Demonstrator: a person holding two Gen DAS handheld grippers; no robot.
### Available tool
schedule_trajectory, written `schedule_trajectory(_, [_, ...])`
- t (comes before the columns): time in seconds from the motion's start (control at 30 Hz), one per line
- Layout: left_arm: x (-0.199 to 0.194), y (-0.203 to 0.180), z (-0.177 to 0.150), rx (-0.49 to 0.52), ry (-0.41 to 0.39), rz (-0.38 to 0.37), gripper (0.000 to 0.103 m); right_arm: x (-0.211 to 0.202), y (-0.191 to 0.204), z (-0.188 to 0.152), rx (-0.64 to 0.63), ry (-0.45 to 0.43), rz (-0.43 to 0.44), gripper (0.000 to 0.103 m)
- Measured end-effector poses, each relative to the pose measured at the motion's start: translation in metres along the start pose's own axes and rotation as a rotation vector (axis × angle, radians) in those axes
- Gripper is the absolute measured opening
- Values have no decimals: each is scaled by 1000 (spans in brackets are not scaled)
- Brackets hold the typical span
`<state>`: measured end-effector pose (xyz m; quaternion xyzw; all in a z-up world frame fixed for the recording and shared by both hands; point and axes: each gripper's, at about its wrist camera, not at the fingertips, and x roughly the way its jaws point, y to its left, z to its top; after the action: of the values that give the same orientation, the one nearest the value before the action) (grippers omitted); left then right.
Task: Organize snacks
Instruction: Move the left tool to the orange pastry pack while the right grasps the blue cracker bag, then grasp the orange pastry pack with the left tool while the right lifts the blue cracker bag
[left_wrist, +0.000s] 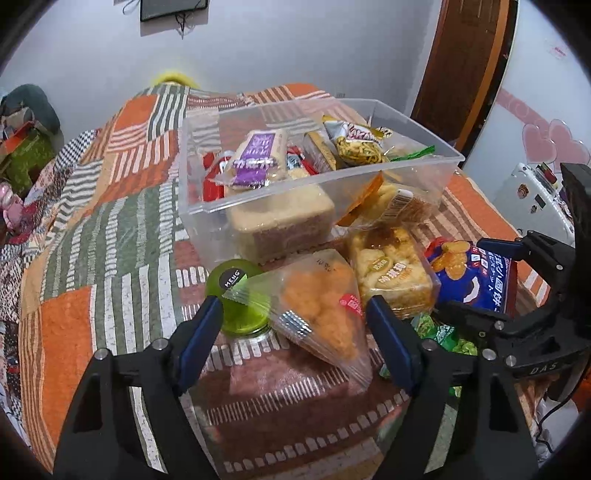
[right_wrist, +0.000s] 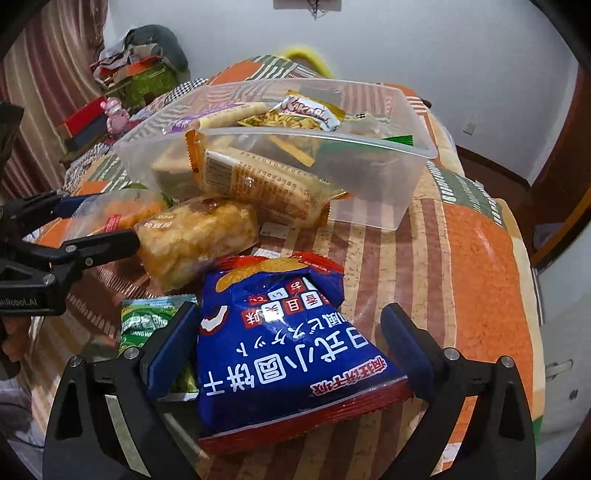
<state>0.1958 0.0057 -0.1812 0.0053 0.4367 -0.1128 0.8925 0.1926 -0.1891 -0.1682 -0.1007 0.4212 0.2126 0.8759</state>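
A clear plastic bin (left_wrist: 207, 155) (right_wrist: 406, 206) sits on the patchwork bedspread and holds several snack packs. My left gripper (left_wrist: 295, 314) is open, its jaws on either side of a clear triangular pack of orange snack (left_wrist: 317, 310), which also shows in the right wrist view (right_wrist: 118, 218). My right gripper (right_wrist: 291, 325) is open around a blue and red biscuit bag (right_wrist: 288, 354), also seen in the left wrist view (left_wrist: 469, 273). A clear pack of golden pastry (left_wrist: 391, 273) (right_wrist: 199, 240) lies between them. A green snack pack (right_wrist: 147, 325) (left_wrist: 443, 332) lies beside the blue bag.
A green round lid (left_wrist: 236, 295) lies left of the triangular pack. Boxes and clutter (right_wrist: 129, 77) sit at the far left of the bed. A white appliance (left_wrist: 535, 199) and a wooden door (left_wrist: 461, 59) stand to the right. The bedspread (right_wrist: 461, 258) extends right of the bin.
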Motion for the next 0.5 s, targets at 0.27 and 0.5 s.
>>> schedule_trajectory(0.27, [-5, -2, -1, 2, -7, -35, 42, -9, 0, -6, -6, -37, -4, 80])
schedule_trajectory(0.5, [-19, -2, -9, 19, 3, -19, 40, -18, -19, -17, 71, -31, 36, 71])
